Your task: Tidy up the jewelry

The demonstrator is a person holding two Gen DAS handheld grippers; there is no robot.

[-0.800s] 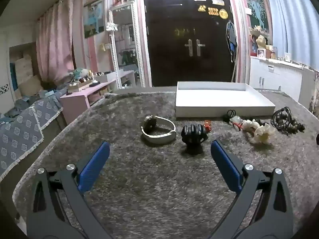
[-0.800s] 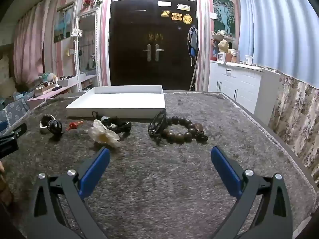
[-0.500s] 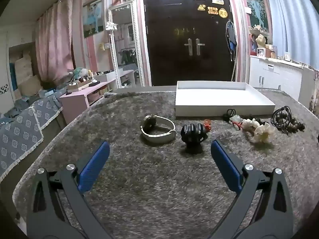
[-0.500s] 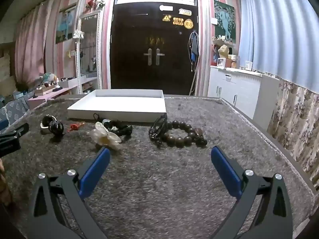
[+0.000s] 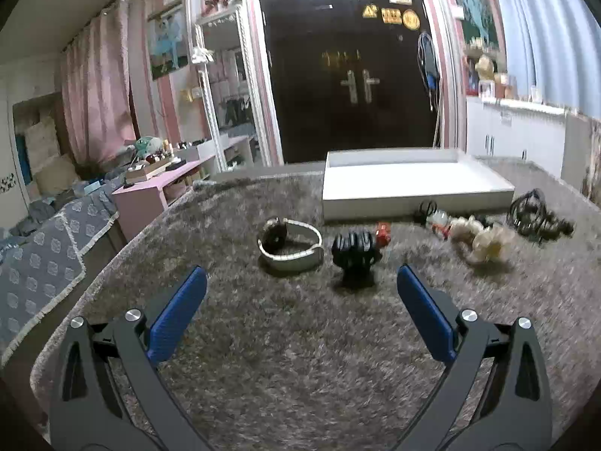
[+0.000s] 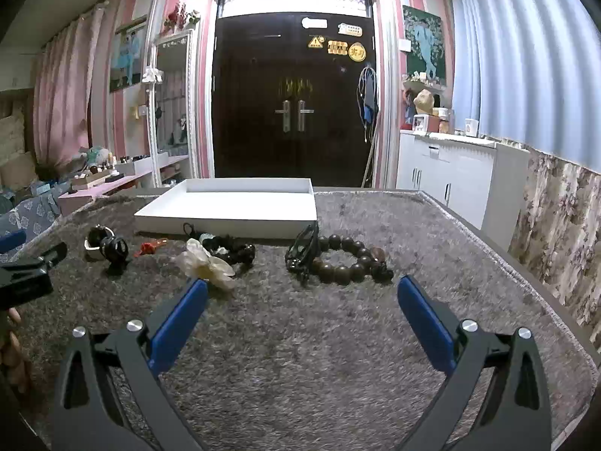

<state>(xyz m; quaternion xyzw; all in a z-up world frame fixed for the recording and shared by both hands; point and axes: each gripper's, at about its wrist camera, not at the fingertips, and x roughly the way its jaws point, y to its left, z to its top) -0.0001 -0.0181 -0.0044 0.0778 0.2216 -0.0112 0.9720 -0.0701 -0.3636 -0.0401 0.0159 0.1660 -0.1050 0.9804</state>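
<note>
Approach step, nothing picked yet. Left gripper [image 5: 301, 287] and right gripper [image 6: 302, 297] both spread, empty. Jewelry lies on the grey rug [image 6: 300, 338] along the white tray's [image 6: 225, 221] near edge: watch [image 5: 291, 242], bead bracelet [image 6: 349, 259]. Next: descend, pinch one piece.

A shallow white rectangular tray [image 6: 225, 210] is sitting open on the grey shag mat. Lying in a row before it: a white-banded watch [image 5: 291, 242] at nine o'clock, a black clip [image 5: 355, 253], a small red charm [image 5: 383, 230], a cream fabric flower [image 6: 204, 265], and a dark wooden bead bracelet [image 6: 347, 261] at three o'clock.
</note>
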